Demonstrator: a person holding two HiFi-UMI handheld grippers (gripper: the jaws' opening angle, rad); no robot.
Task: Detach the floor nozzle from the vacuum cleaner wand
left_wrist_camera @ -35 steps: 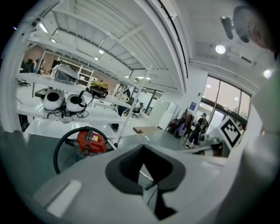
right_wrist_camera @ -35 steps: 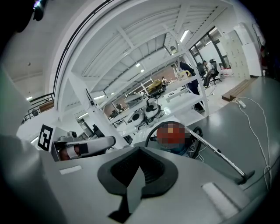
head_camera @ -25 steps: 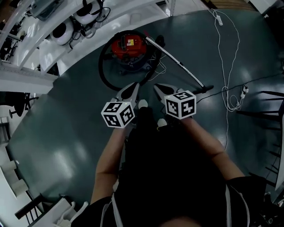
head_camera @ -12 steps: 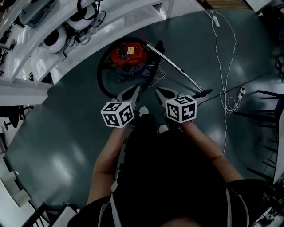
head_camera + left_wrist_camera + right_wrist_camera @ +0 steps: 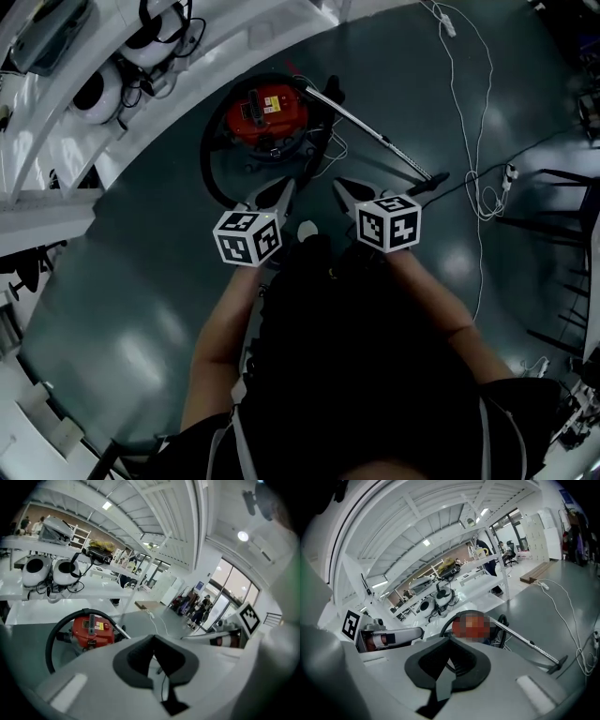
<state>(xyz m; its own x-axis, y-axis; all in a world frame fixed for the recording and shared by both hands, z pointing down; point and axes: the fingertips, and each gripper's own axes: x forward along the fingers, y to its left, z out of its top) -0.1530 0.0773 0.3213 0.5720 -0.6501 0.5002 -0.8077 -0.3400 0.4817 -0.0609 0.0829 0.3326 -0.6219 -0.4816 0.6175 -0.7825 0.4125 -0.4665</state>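
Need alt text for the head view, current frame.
Seen from above: the left claw and right claw, both shut and empty, point toward a red vacuum cleaner on the grey floor. Its wand slants right to the floor nozzle.

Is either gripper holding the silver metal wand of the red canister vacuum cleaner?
No, the left gripper and right gripper are shut and empty, apart from the silver metal wand.

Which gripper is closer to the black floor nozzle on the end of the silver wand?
Right. In the head view the right gripper is left of the black floor nozzle, apart from it; the left gripper lies farther left, beyond the right one.
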